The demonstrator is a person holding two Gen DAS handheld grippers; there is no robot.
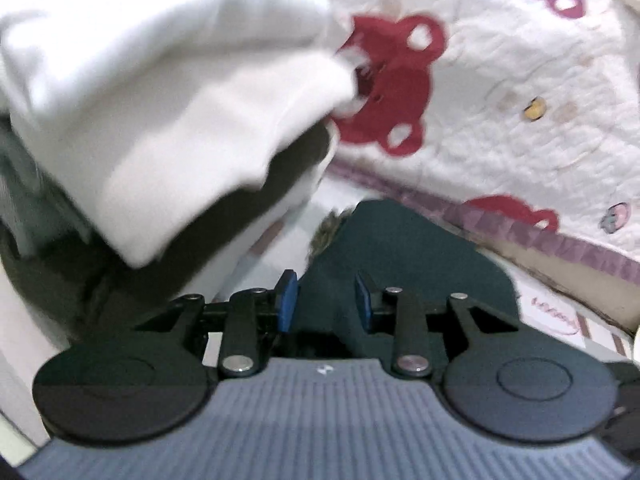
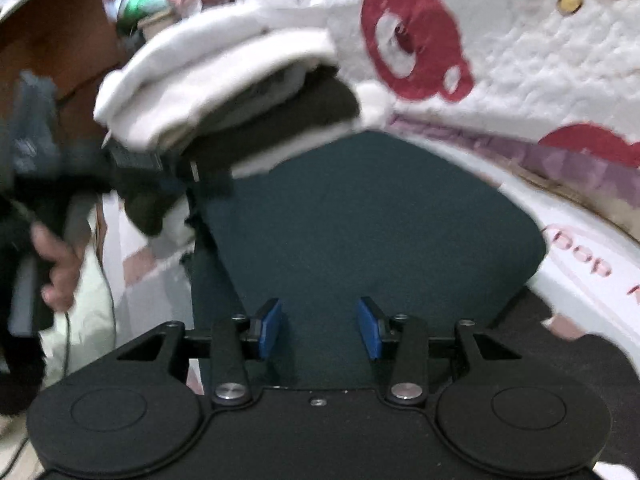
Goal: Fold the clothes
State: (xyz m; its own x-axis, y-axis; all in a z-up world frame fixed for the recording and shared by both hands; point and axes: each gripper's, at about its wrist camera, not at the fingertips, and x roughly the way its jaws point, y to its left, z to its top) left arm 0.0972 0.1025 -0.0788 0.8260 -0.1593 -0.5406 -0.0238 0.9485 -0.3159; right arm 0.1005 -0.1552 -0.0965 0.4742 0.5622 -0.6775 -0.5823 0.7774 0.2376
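Observation:
A folded dark teal garment (image 1: 404,256) lies flat on the bed, and it fills the middle of the right wrist view (image 2: 360,220). My left gripper (image 1: 325,300) hovers over its near edge, open, its blue pads apart with nothing pinched. My right gripper (image 2: 320,328) is also open above the same garment, its pads wider apart and empty. A stack of folded clothes (image 1: 160,92), white pieces on top of dark ones, sits to the left of the teal garment and overhangs it in the right wrist view (image 2: 224,76).
A white quilt with red bear shapes (image 1: 500,80) rises behind the clothes, edged by a purple band (image 2: 520,152). A person's hand (image 2: 56,268) grips a dark handle at the left. Brown wooden furniture (image 2: 52,28) stands at the far left.

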